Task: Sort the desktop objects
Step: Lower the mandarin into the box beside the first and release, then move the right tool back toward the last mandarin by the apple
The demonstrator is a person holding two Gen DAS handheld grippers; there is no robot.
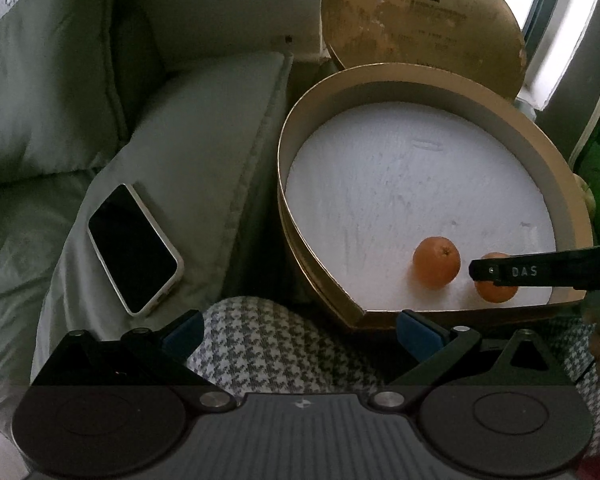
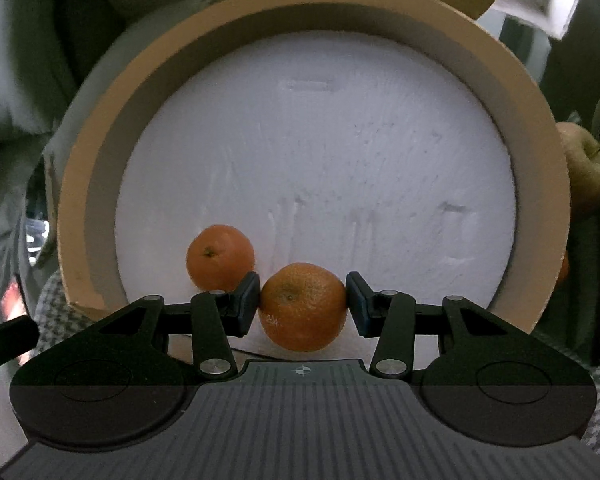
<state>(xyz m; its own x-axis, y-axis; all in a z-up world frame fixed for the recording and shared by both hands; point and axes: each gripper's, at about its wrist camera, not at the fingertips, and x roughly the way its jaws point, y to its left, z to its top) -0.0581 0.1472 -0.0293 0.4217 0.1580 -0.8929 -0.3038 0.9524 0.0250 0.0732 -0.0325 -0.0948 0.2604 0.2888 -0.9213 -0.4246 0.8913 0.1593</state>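
Orange tangerine [image 2: 303, 306] clasped between right gripper [image 2: 302, 304] pads inside gold round box [image 2: 540, 152], beside 1 other tangerine [image 2: 220, 257]; left gripper [image 1: 300, 330] spread wide, holding nothing.

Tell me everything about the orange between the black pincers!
The orange is round, bright and dimpled, with a small brownish stem scar on top and a pale smudge low on its skin. It sits on the white floor near the front edge of the round box, between the right hand-held gripper pads, which meet its sides. A second orange lies behind, to its left.
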